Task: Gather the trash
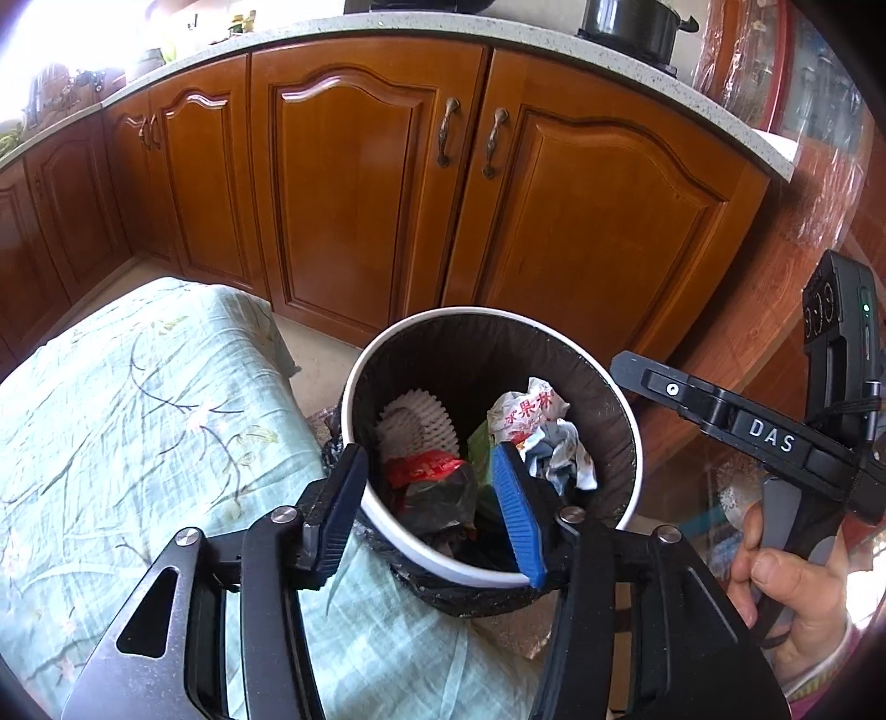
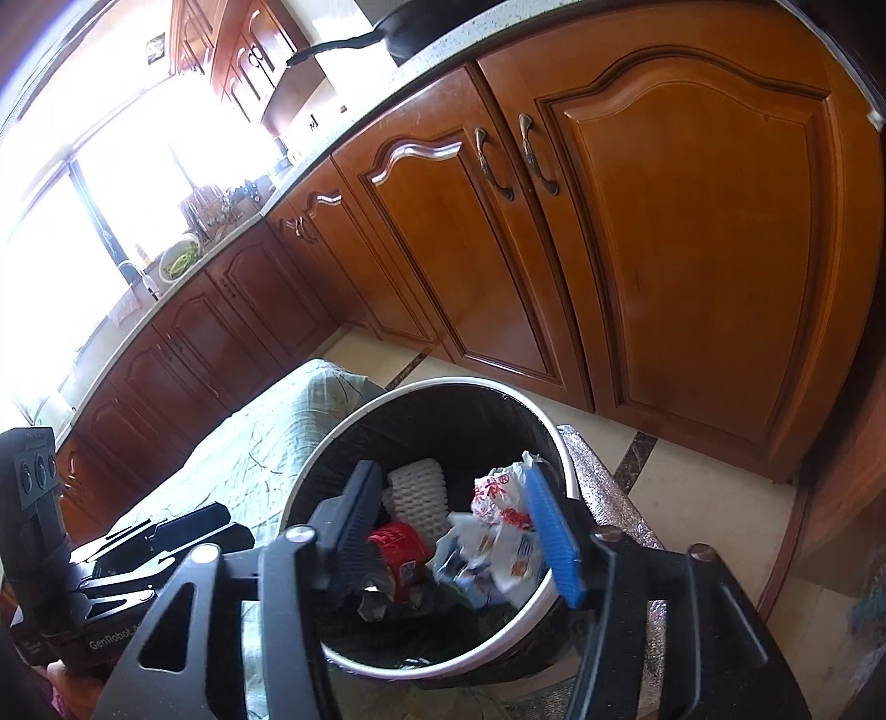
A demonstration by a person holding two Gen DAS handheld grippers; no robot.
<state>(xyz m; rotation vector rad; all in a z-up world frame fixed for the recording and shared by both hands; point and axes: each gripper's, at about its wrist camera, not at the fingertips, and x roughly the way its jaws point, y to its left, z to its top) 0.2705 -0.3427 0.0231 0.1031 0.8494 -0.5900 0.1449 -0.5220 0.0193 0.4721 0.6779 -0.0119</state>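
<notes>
Nearest the lens in the left wrist view, the left claw [image 1: 437, 498] is filling the bottom centre of the frame, its fingers spread apart and gripping nothing — the black finger is sitting outside the near rim of the trash bin [image 1: 354, 387] while the blue-padded finger is hanging over the bin's inside. The bin, white-rimmed and lined with a black bag, is standing in the lower middle of the frame, just beside a pale green floral cloth [image 1: 122, 421] that is covering something at lower left. Inside the bin, a white foam net [image 1: 415, 421], a red wrapper [image 1: 421, 471] and a crumpled white bag with red print [image 1: 526, 410] are lying together. Wooden cabinet doors [image 1: 343, 183] are running across the upper half under a speckled surface [image 1: 415, 27], where a black pot [image 1: 631, 25] is sitting at upper right.

In the right wrist view, the right claw [image 2: 459, 531] is hovering over the same bin at bottom centre — fingers wide apart, empty.
</notes>
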